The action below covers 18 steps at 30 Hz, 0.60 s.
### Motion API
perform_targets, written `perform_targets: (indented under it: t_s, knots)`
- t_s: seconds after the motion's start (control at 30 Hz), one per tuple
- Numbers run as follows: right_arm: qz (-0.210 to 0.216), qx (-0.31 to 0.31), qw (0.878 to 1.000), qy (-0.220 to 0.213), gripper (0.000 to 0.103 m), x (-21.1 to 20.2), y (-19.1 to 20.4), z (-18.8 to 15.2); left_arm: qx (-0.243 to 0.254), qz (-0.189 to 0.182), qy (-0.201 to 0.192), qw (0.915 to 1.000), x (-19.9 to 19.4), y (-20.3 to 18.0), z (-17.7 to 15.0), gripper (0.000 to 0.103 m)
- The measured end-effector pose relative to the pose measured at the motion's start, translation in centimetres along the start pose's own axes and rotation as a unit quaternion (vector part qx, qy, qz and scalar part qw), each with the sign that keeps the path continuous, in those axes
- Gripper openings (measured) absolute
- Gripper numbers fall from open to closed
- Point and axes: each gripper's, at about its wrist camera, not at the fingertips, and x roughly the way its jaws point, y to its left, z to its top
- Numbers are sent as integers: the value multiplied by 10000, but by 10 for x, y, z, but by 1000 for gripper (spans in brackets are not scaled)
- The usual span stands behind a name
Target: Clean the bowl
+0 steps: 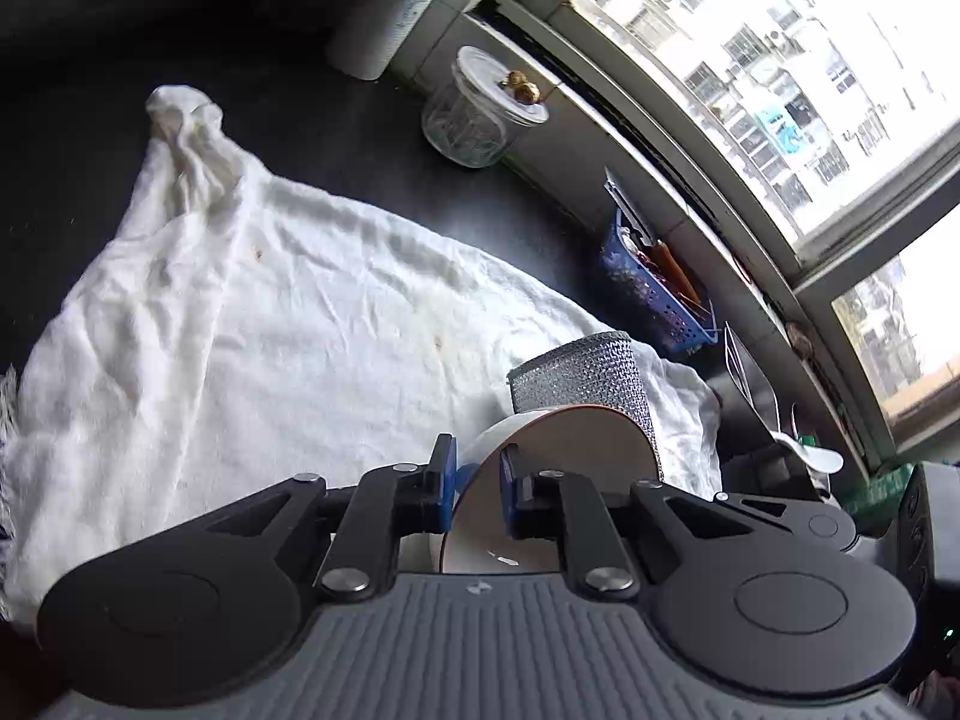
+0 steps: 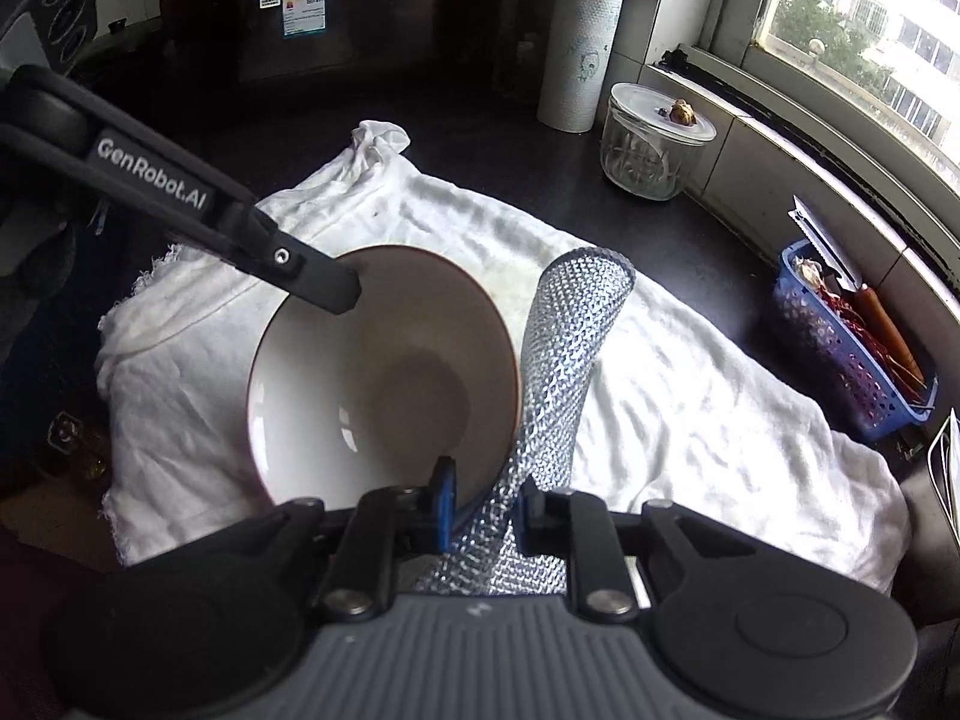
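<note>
A white bowl [image 2: 384, 378] with a brown rim is held tilted above a white cloth [image 2: 690, 396]. My left gripper [image 1: 478, 483] is shut on the bowl's rim [image 1: 576, 438]; its black finger [image 2: 312, 276] shows at the bowl's upper left edge in the right wrist view. My right gripper [image 2: 483, 510] is shut on a silver mesh scrubbing cloth [image 2: 570, 348], which stands up along the bowl's right side. The scrubbing cloth also shows behind the bowl in the left wrist view [image 1: 588, 378].
The white cloth [image 1: 270, 330] covers a dark counter [image 1: 372, 138]. A lidded glass jar [image 2: 651, 144], a paper towel roll [image 2: 579, 54] and a blue basket [image 2: 852, 354] of utensils stand along the window side.
</note>
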Motion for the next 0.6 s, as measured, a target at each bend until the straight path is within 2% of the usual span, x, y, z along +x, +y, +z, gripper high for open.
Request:
perform_targets:
  t_s: [0.13, 0.27, 0.3, 0.4, 0.53, 0.6]
  knots:
    - [97, 78, 9999, 0, 22, 3, 1, -1, -674, -40, 75, 9977, 0, 19, -6, 16]
    - [266, 75, 9996, 21, 25, 5, 8, -3, -1341, 4, 296, 9905, 3, 41, -15, 16]
    - [321, 69, 9995, 40, 26, 7, 11, -3, -1676, -46, 388, 9851, 6, 51, -20, 16]
    - [386, 2, 9992, 75, 28, 11, 18, -6, -2179, -206, 452, 9747, 10, 64, -25, 16]
    - [250, -50, 9997, 14, 26, 9, 20, -6, -3105, -553, 917, 9445, 28, 78, -37, 14]
    - [137, -76, 9999, -18, 26, 5, 17, -3, -3244, -696, 1227, 9353, 40, 78, -45, 14]
